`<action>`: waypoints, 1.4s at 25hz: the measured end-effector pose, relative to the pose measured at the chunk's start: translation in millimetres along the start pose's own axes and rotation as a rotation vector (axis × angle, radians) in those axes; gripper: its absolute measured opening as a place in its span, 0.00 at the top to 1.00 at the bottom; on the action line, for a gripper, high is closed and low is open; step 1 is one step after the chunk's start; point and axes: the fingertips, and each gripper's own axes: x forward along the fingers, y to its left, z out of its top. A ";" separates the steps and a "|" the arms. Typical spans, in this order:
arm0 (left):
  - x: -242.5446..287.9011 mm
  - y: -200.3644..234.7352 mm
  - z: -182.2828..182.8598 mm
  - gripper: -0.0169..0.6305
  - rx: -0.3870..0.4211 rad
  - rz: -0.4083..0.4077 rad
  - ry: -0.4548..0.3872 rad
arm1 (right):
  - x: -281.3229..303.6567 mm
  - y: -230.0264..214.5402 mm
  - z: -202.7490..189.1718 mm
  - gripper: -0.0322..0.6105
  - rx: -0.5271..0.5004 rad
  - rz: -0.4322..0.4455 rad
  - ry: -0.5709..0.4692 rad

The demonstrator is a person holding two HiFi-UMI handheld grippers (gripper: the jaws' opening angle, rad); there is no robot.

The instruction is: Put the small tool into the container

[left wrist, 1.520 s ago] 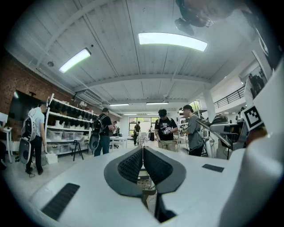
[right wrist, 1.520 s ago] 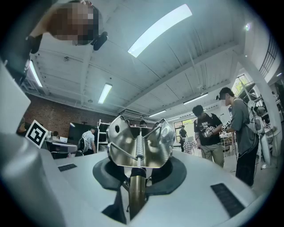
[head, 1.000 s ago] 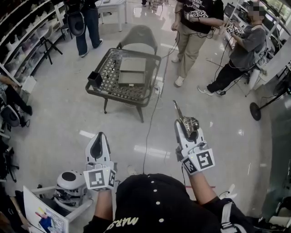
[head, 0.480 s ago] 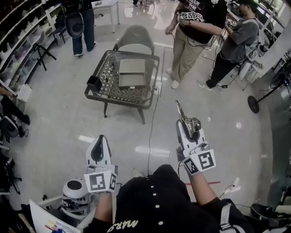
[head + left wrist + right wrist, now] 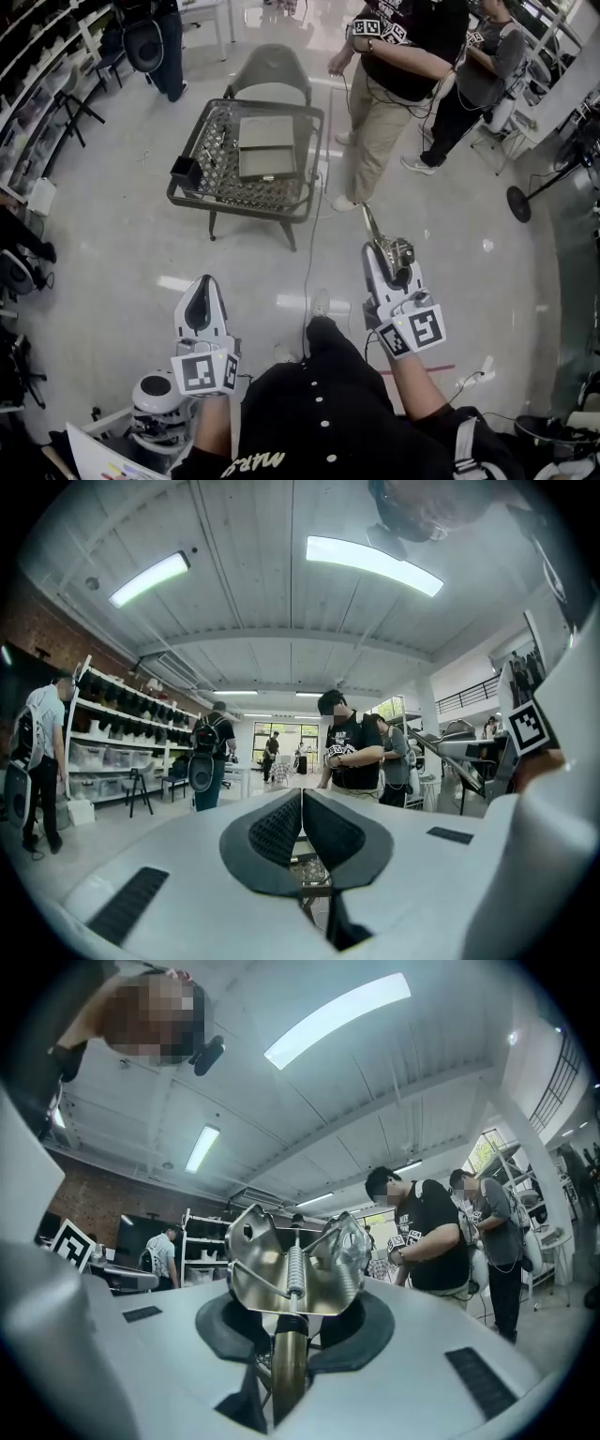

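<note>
My right gripper (image 5: pixel 384 253) is held up over the floor, shut on a shiny metal tool (image 5: pixel 377 240) with a spring and a thin blade that sticks out ahead; in the right gripper view the tool (image 5: pixel 292 1274) sits upright between the dark pads. My left gripper (image 5: pixel 202 289) is held beside it at the left, shut with nothing in it; its pads (image 5: pixel 281 827) meet in the left gripper view. A small black container (image 5: pixel 184 170) stands on the left corner of a low metal-mesh table (image 5: pixel 281 195), some way ahead of both grippers.
A grey flat tray (image 5: pixel 266 148) lies on the table and a grey chair (image 5: pixel 272 67) stands behind it. Two people (image 5: pixel 394 84) stand at the table's right. A cable (image 5: pixel 307 262) runs across the shiny floor. A white round device (image 5: pixel 155 401) sits at my lower left.
The table has drifted slightly left in the view. The person in the black shirt has come closer to its right side. Both grippers keep their pose and the tool stays held.
</note>
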 end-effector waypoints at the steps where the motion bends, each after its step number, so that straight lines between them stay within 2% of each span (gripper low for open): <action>1: 4.5 0.9 -0.2 0.93 0.000 0.004 0.002 | 4.5 -2.9 -0.2 0.78 -0.002 0.001 0.000; 23: 157.6 -7.9 30.6 0.93 0.015 0.091 -0.001 | 144.1 -97.2 -3.8 0.78 -0.007 0.134 0.013; 35: 201.7 -30.9 39.4 0.93 0.010 0.178 0.019 | 184.2 -138.5 -9.7 0.78 0.017 0.233 0.051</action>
